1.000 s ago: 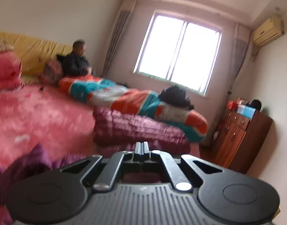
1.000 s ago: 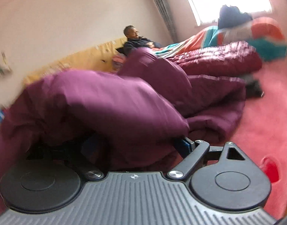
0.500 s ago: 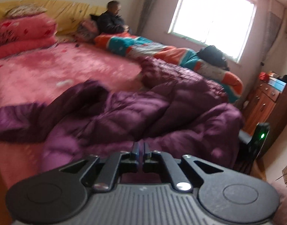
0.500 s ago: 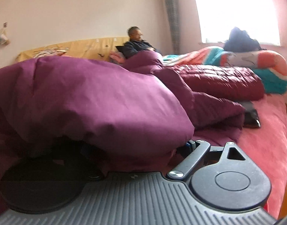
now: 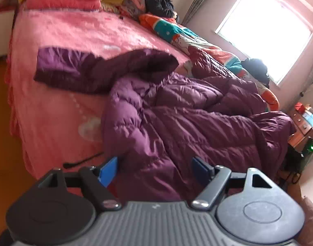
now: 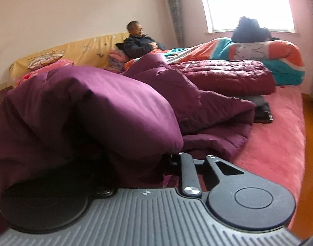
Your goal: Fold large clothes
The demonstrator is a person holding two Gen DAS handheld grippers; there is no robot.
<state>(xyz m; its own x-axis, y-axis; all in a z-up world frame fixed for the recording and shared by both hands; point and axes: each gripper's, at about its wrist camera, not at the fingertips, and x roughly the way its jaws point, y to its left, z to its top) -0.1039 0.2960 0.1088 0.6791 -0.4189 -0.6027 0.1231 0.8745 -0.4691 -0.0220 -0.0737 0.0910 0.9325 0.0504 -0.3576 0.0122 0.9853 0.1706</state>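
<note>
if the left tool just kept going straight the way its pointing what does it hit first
Most likely the purple down coat. The left tool is open, its blue pads either side of the coat's near edge, which fills the view ahead. Depth is hard to judge, but nothing sits in between; the pink bed cover lies off to the side.

Daylight only, window blown out in both views, heavy fisheye bend.

Left wrist view: window (image 5: 267,26) far ahead-right of the left gripper (image 5: 156,169) clips to white, haze bleeding onto the wall around it. Purple coat (image 5: 187,119) past the fingertips is sharp enough to show quilting, sheen on folds facing the window. Pink bed cover (image 5: 60,102) ahead-left is soft, slightly smeared. Corners vignette black, edges curve. Right wrist view: window (image 6: 246,2) ahead-right also clipped. Coat (image 6: 95,106) draped over the right gripper (image 6: 156,164) is out of focus, throws deep shadow on the body's left side. Background moderately sharp.
</note>
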